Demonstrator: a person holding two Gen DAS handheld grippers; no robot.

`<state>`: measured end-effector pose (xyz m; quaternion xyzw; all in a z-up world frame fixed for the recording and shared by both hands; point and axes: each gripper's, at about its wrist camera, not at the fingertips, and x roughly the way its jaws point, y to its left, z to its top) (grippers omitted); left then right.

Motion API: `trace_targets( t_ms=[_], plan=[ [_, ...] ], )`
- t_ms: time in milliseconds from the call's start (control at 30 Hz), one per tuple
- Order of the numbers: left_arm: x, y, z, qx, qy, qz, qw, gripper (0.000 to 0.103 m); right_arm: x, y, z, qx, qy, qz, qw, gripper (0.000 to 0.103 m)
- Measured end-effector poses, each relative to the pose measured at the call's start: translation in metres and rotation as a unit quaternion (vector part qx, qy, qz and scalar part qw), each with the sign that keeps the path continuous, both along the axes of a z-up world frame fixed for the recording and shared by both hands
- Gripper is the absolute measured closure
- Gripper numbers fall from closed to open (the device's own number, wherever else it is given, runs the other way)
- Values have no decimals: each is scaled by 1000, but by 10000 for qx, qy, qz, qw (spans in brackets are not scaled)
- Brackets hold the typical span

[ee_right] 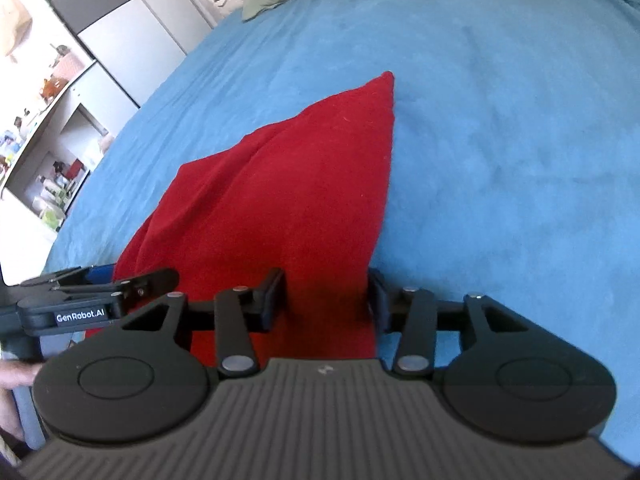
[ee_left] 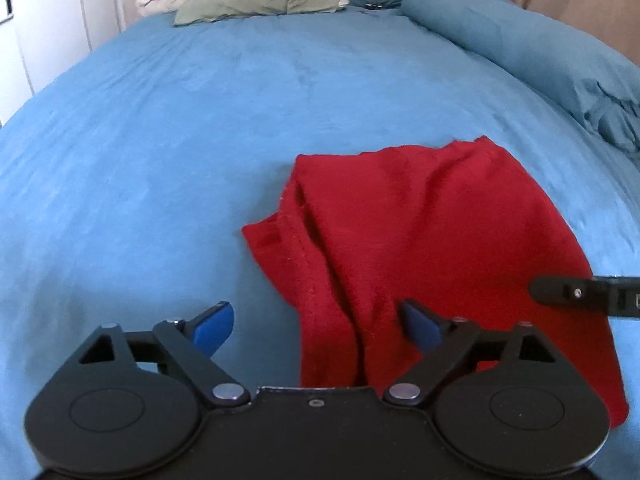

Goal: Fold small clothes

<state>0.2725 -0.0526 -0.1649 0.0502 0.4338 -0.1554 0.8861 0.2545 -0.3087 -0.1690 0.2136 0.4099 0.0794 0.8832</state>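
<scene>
A red garment (ee_left: 420, 232) lies rumpled on the blue bedsheet (ee_left: 200, 120). My left gripper (ee_left: 316, 320) is open, its blue pads spread wide over the garment's near left edge. In the right wrist view the garment (ee_right: 288, 184) stretches away to a point. My right gripper (ee_right: 327, 296) is open with the garment's near right edge between its fingers; the fingers do not press it. A finger of the right gripper (ee_left: 576, 294) shows in the left wrist view at the right. The left gripper (ee_right: 100, 292) shows in the right wrist view at the left.
Pillows (ee_left: 256, 0) lie at the head of the bed. A rolled blue duvet (ee_left: 540, 52) runs along the bed's right side. White cabinets and cluttered shelves (ee_right: 60, 140) stand to the left of the bed.
</scene>
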Motion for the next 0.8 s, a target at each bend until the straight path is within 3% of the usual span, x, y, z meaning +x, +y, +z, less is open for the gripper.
trace_targets(
  t_ms=[100,267,533,700,800],
  plan=[
    [1,5,9,13,43,205,9998,8,1,2,9,-148,6,79,9999,16],
    [-24,7,54,94,-376,229,9990,7,-20,-3,50,-329,-479,5,9983,2],
    [-100,16,145,-54,-1127,476,9925,0,-90,14,137,-1110,-908,-398,9889,0],
    [-153,24,178,-200,-1132,701,9909,0,-145,26,182,-1698,-906,-567,9797,0],
    [-182,23,191,-70,-1165,752,9903,0,-178,31,200,-1798,-794,-675,9782,0]
  ],
)
